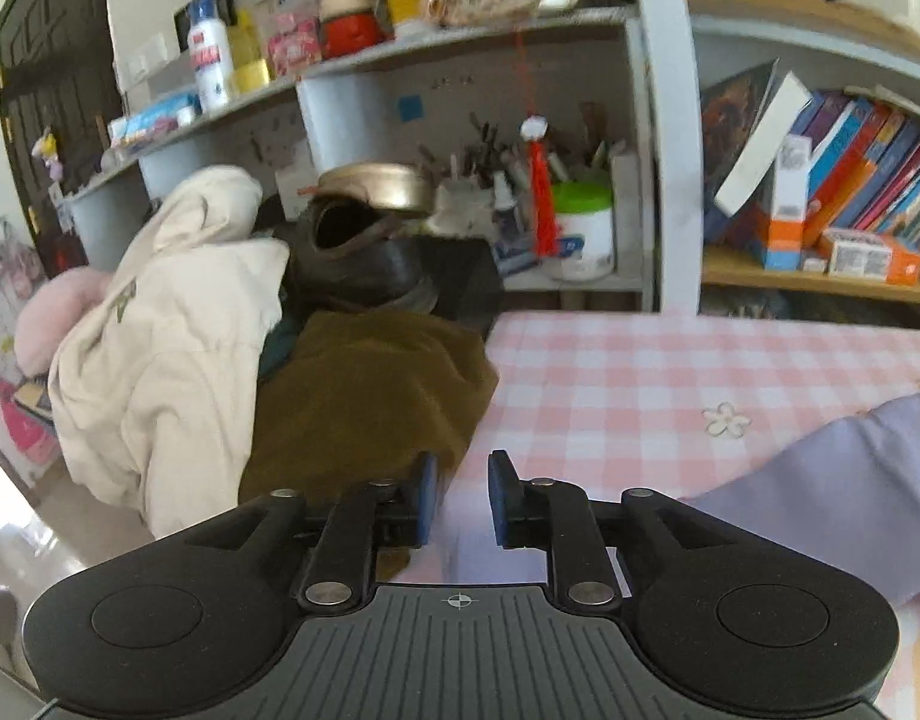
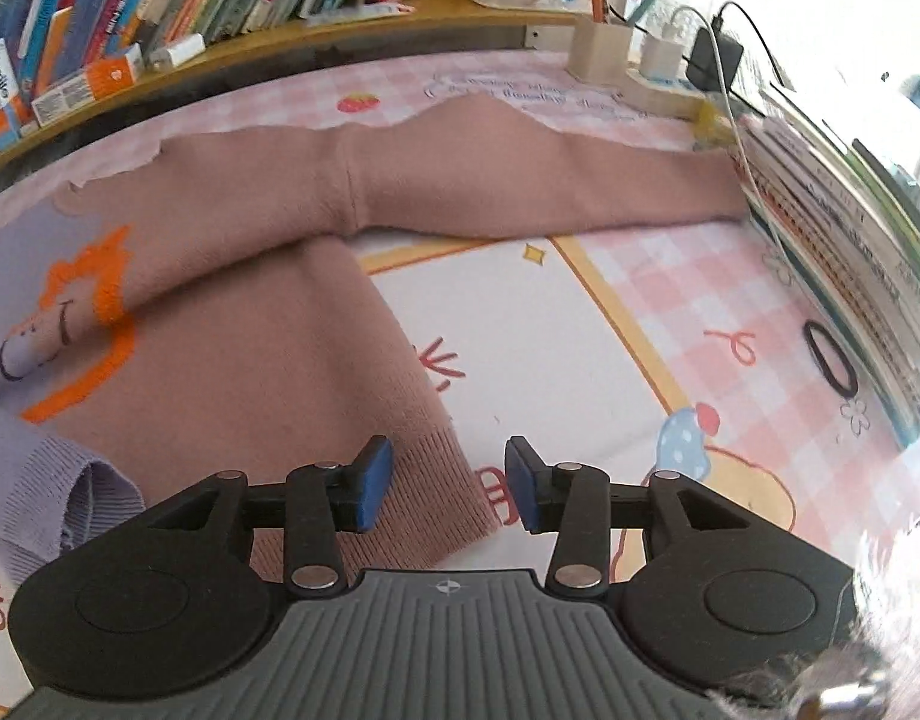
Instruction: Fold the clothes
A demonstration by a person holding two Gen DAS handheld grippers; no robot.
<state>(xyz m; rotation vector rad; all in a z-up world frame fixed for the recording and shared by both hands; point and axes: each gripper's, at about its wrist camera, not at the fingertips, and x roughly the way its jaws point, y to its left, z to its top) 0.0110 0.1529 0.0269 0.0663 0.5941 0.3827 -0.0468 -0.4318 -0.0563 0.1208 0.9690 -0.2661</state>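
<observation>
A dusty-pink knit sweater (image 2: 268, 324) with an orange and lilac motif lies flat on the pink checked tablecloth (image 2: 688, 300). Its right sleeve (image 2: 550, 180) stretches out to the right. A lilac sleeve (image 2: 46, 492) is folded over its lower left; it also shows in the left wrist view (image 1: 832, 480). My right gripper (image 2: 448, 489) is open and empty, just above the sweater's ribbed hem corner (image 2: 430, 480). My left gripper (image 1: 460, 495) is open and empty over the table's left edge.
A pile of cream (image 1: 166, 348) and brown (image 1: 364, 396) clothes with a dark shoe (image 1: 352, 258) lies left of the table. Shelves of books (image 1: 832, 180) stand behind. Stacked books (image 2: 850, 258), a black hair tie (image 2: 829, 357), a charger with cable (image 2: 715, 57) sit at right.
</observation>
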